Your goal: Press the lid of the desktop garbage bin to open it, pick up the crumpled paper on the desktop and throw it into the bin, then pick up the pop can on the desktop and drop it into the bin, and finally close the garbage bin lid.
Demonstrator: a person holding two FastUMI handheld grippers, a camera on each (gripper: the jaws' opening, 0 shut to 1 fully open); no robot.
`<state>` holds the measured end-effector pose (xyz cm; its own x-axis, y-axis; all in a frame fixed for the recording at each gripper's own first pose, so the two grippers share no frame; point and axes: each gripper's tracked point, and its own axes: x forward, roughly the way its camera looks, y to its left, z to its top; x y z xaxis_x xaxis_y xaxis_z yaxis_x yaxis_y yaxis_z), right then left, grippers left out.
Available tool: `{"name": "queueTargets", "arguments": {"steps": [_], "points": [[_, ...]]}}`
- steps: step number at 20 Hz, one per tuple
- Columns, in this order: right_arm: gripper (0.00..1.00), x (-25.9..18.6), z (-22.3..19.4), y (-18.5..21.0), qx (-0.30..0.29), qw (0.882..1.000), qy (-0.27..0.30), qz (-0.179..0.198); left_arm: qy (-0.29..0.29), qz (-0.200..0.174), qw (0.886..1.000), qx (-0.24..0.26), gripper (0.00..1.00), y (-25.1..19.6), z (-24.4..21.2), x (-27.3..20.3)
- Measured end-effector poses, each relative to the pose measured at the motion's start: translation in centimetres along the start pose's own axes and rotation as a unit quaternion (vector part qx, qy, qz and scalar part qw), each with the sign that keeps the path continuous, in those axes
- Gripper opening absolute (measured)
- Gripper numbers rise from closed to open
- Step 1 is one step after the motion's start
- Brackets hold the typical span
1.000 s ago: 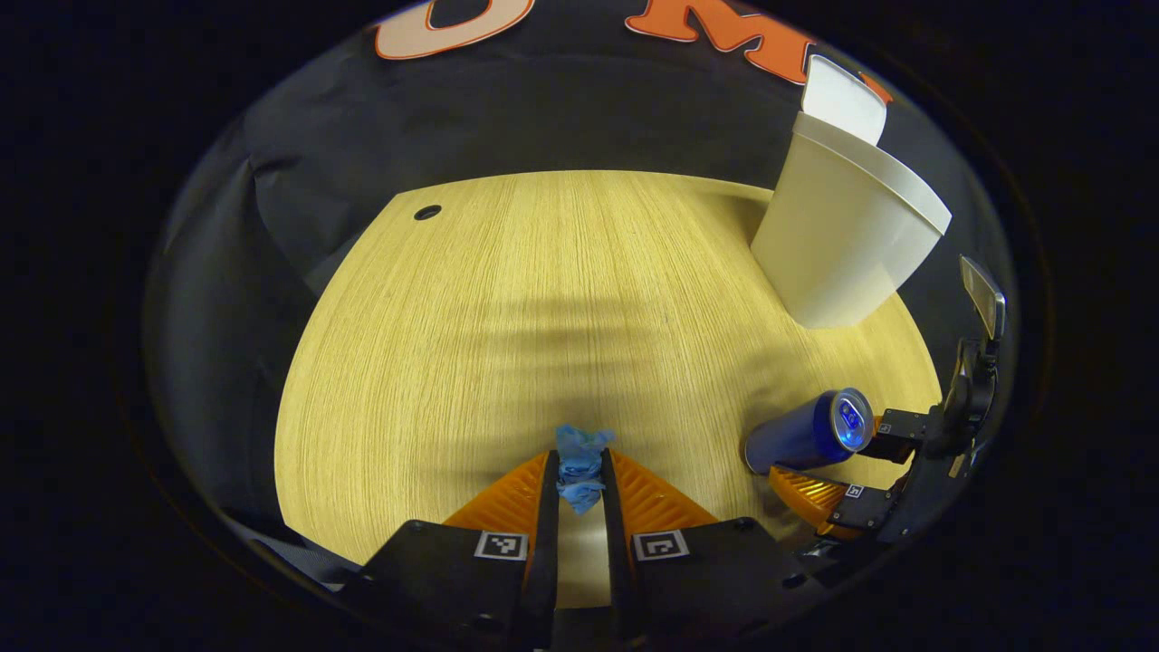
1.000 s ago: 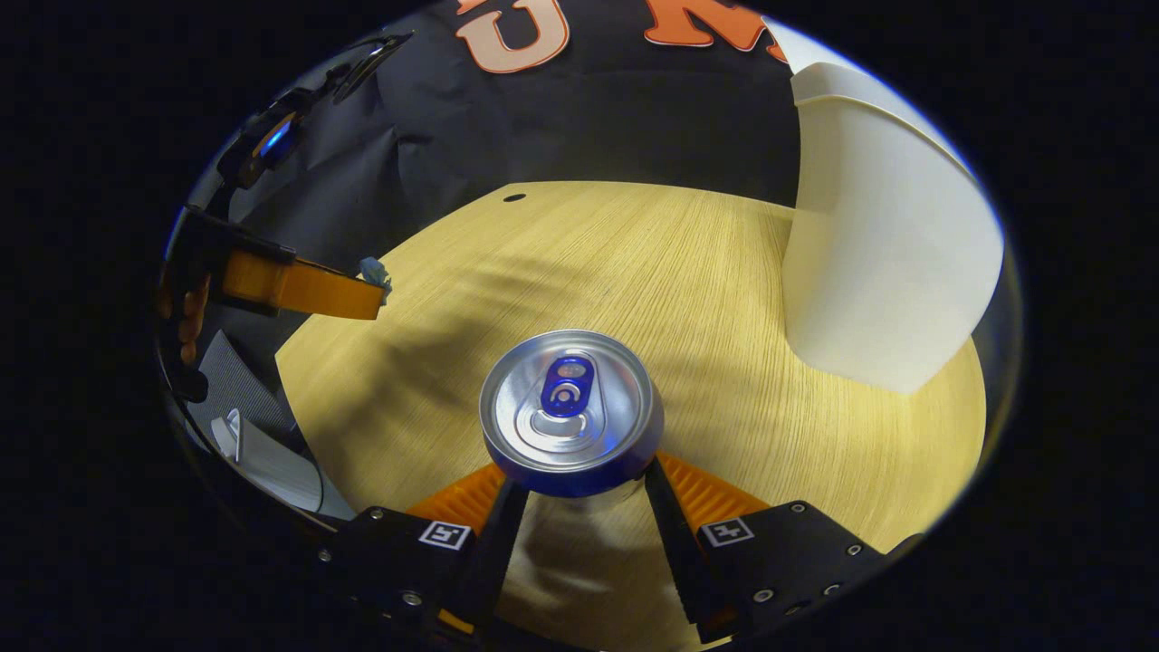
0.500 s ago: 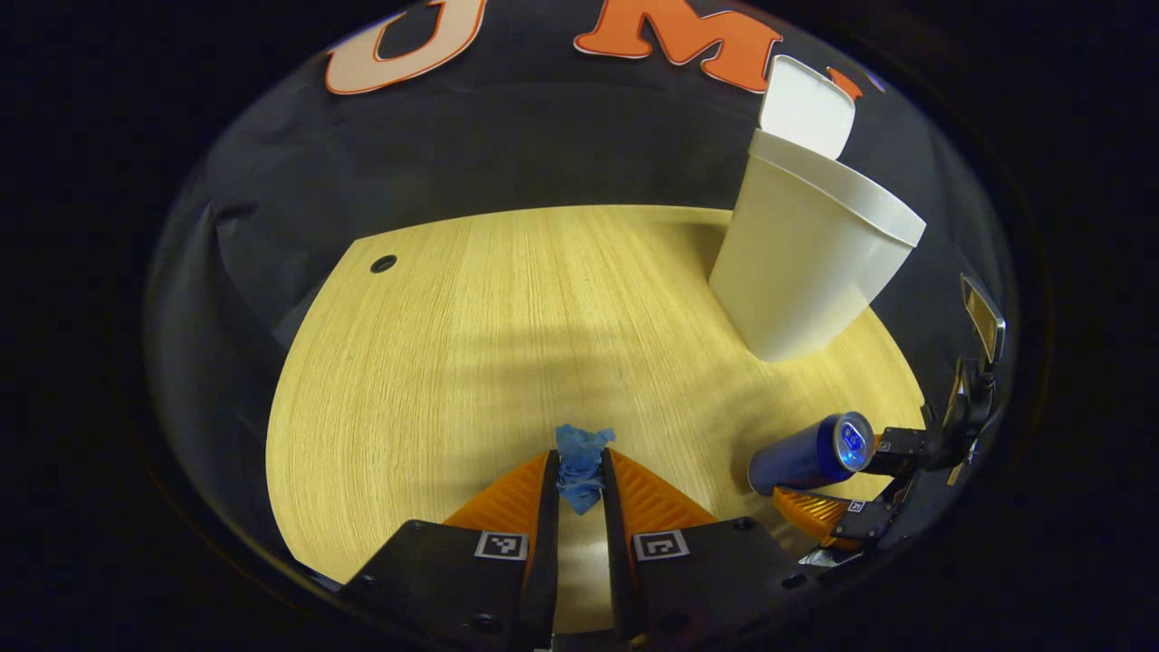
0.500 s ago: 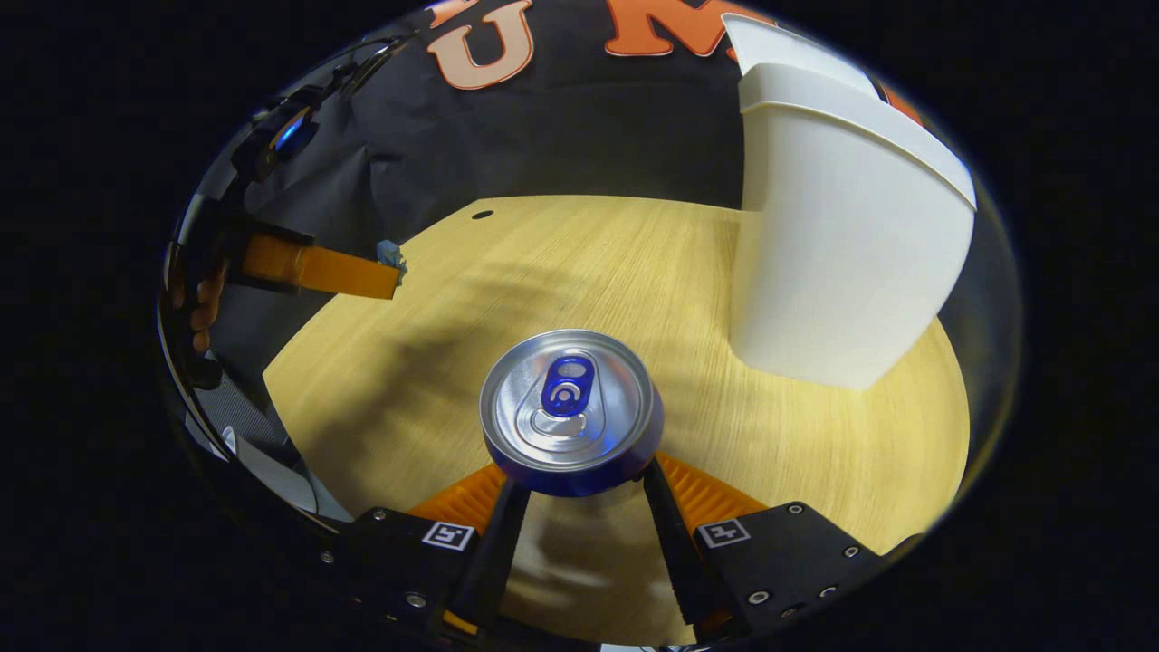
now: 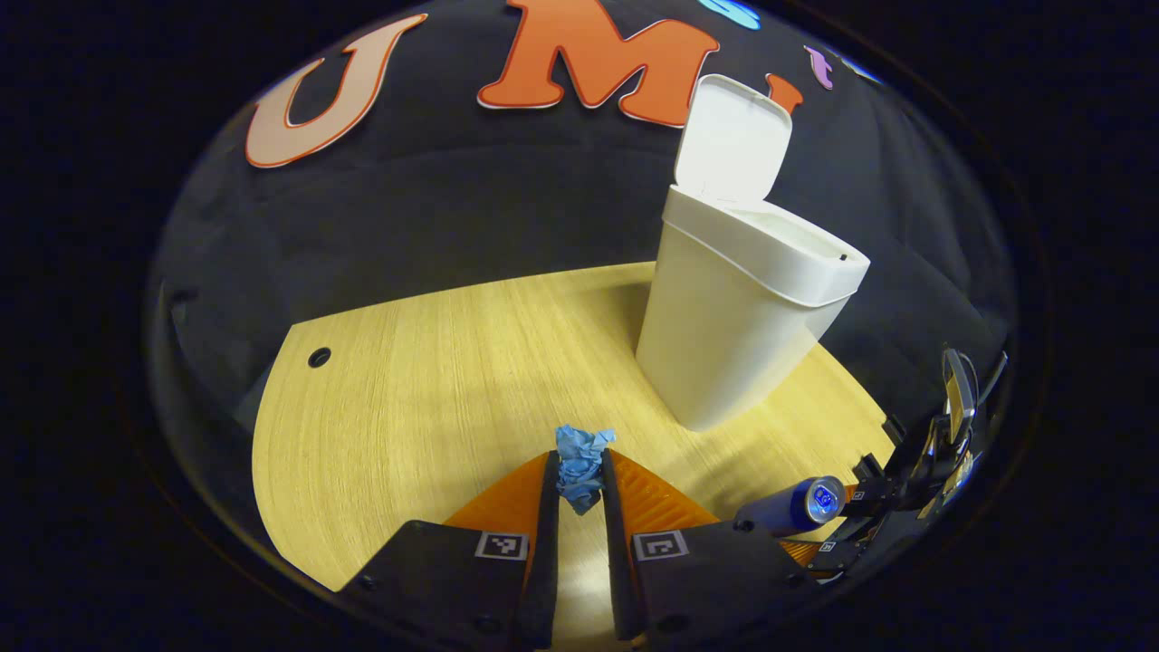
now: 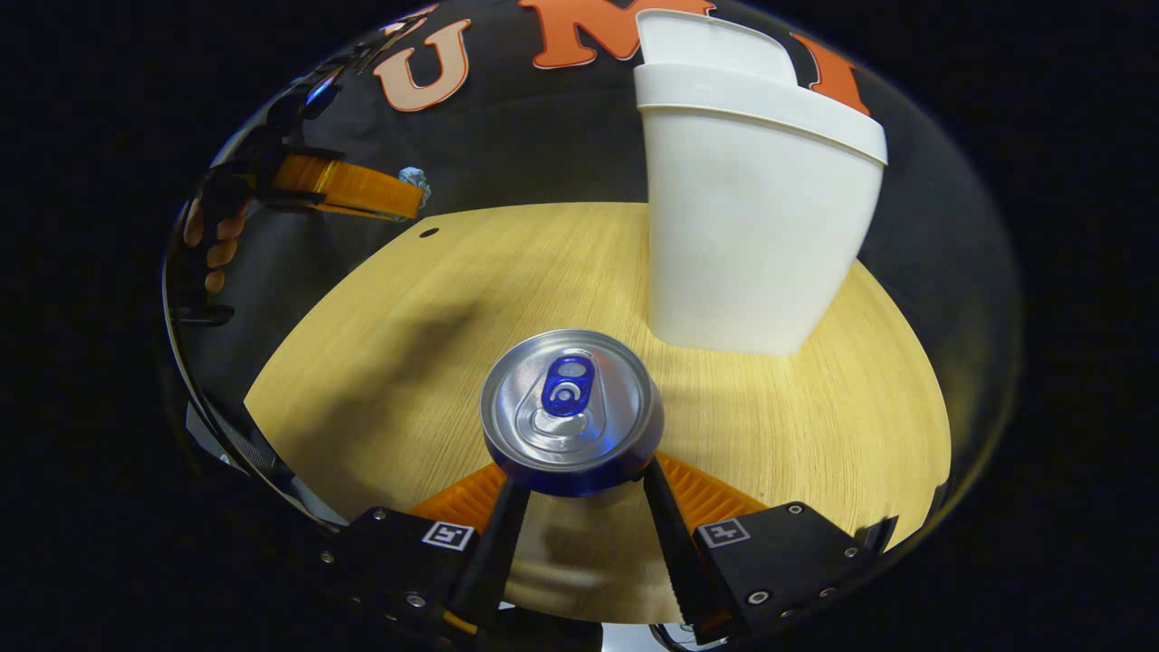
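A blue crumpled paper [image 5: 579,464] is pinched between the fingers of my left gripper [image 5: 579,475], held above the wooden table [image 5: 435,389]. The white bin [image 5: 738,317] stands ahead to the right with its lid [image 5: 732,138] tipped up and open. My right gripper [image 6: 575,484] is shut on a blue pop can [image 6: 570,409] whose silver top faces the camera. In the right gripper view the bin [image 6: 751,208] rises just ahead to the right, and the left gripper [image 6: 412,195] with the paper [image 6: 415,178] hangs high at the left. In the left gripper view the can [image 5: 792,507] and right gripper [image 5: 842,521] sit low at the right.
A small round hole [image 5: 319,356] marks the table's far left corner. A hand [image 6: 213,244] holds the left gripper at the left edge of the right gripper view. Black cloth hangs behind the table.
Both grippers have risen with their loads. The bin now sits nearer the middle of both views, and its open top has come into sight in the left gripper view.
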<state>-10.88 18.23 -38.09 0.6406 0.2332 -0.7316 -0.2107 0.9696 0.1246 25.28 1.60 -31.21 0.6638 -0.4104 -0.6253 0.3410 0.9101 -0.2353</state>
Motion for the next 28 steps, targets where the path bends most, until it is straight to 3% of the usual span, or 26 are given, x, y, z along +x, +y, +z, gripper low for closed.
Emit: {"name": "queueTargets", "arguments": {"steps": [1, 9, 10, 11, 13, 17, 18, 20, 21, 23, 24, 25, 28], "points": [[0.75, -0.5, -0.7, 0.4, 0.011, 1.0, 0.003, 0.006, -0.007, -0.004, 1.0, 0.007, 0.29, -0.4, 0.9, 0.1], [0.75, -4.8, -3.2, -3.0, 0.067, 0.996, -0.01, -0.056, -0.08, -0.044, 0.994, 0.059, 0.28, -5.1, 10.1, 1.5], [0.7, -5.3, -3.4, -3.6, 0.073, 0.995, -0.009, -0.062, -0.094, -0.051, 0.992, 0.063, 0.28, -6.1, 11.7, 1.5], [0.75, -5.7, -3.8, -4.2, 0.083, 0.994, -0.009, -0.069, -0.107, -0.059, 0.99, 0.065, 0.28, -6.9, 13.1, 1.6], [0.75, -6.3, -4.4, -4.7, 0.099, 0.992, -0.01, -0.079, -0.127, -0.071, 0.987, 0.072, 0.28, -8.3, 14.8, 1.4], [0.7, -8.0, -5.5, -6.4, 0.124, 0.987, -0.017, -0.104, -0.158, -0.094, 0.979, 0.086, 0.28, -12.0, 18.4, 1.2], [0.75, -8.4, -5.8, -6.8, 0.132, 0.985, -0.019, -0.11, -0.164, -0.1, 0.977, 0.087, 0.28, -12.9, 19.2, 1.3], [0.7, -9.3, -6.3, -7.6, 0.146, 0.981, -0.023, -0.123, -0.168, -0.109, 0.975, 0.091, 0.28, -14.3, 20.1, 1.7], [0.75, -9.7, -6.6, -7.9, 0.151, 0.98, -0.023, -0.127, -0.168, -0.114, 0.975, 0.094, 0.28, -15.1, 20.4, 2.0], [0.75, -10.3, -7.1, -8.5, 0.158, 0.978, -0.024, -0.137, -0.169, -0.122, 0.973, 0.096, 0.28, -16.3, 20.6, 2.5], [0.7, -10.7, -7.3, -8.8, 0.164, 0.976, -0.025, -0.144, -0.169, -0.125, 0.973, 0.098, 0.28, -17.0, 20.8, 2.7], [0.75, -11.3, -7.7, -9.3, 0.174, 0.972, -0.029, -0.153, -0.168, -0.126, 0.973, 0.1, 0.28, -17.5, 21.0, 3.1], [0.75, -12.0, -8.4, -10.0, 0.191, 0.968, -0.03, -0.162, -0.162, -0.128, 0.973, 0.103, 0.28, -18.3, 21.1, 4.0]]}}
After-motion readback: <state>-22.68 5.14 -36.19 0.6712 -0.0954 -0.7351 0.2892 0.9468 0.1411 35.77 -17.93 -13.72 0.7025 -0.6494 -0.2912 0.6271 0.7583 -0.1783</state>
